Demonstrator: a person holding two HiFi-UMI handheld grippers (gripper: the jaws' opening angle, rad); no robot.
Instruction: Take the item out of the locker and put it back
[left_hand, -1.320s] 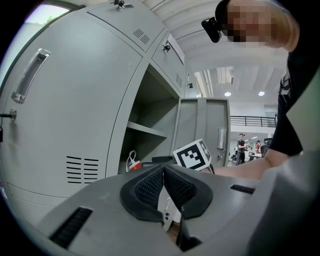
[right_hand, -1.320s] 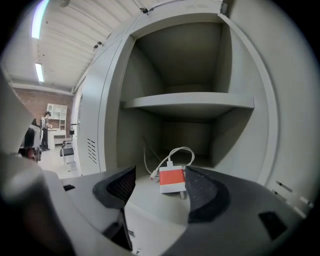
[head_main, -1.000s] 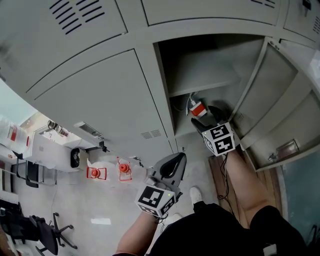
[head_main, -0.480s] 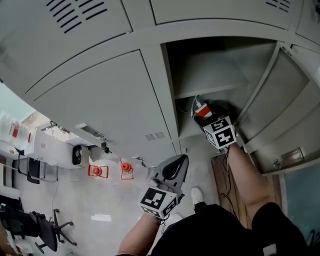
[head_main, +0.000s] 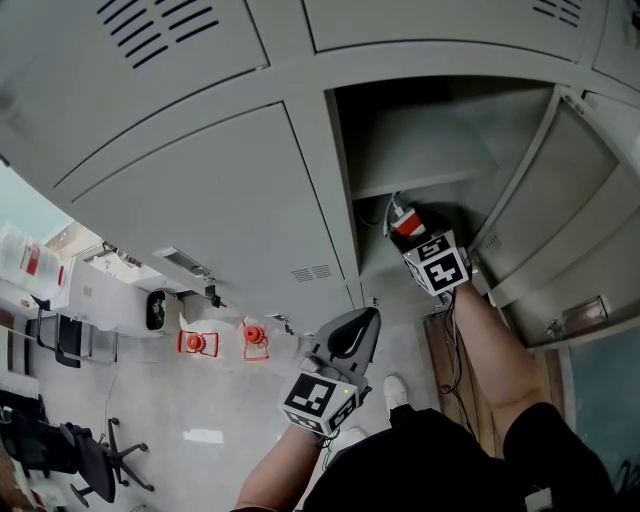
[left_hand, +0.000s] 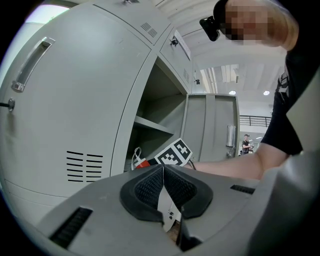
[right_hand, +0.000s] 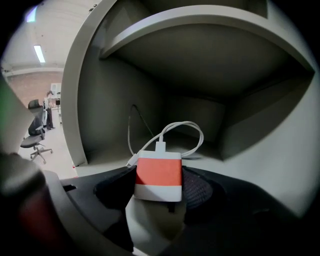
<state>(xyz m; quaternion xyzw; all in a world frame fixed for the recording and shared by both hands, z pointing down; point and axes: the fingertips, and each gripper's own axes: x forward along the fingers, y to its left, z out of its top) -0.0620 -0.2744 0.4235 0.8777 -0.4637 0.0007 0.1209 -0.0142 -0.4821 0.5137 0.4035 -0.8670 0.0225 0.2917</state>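
Note:
An orange and white charger block (right_hand: 158, 175) with a looped white cable (right_hand: 185, 132) lies on the floor of the open locker compartment (head_main: 420, 150), under its shelf (head_main: 430, 178). My right gripper (right_hand: 159, 186) reaches into the compartment. Its jaws have just been closing, and both pads now sit against the sides of the block. From the head the block (head_main: 401, 221) shows just beyond the right gripper (head_main: 409, 234). My left gripper (head_main: 368, 318) hangs outside in front of the closed doors, shut and empty, its pads (left_hand: 150, 186) meeting. The left gripper view also catches the block (left_hand: 142, 162).
The locker door (head_main: 560, 200) stands swung open to the right of the compartment. Closed grey locker doors (head_main: 200, 190) fill the left. On the floor are office chairs (head_main: 70, 455) and small orange things (head_main: 192, 343). My shoe (head_main: 392, 388) is near the locker's base.
The right gripper has moved a little deeper and lower into the compartment, up to the charger block. The left gripper has stayed where it was.

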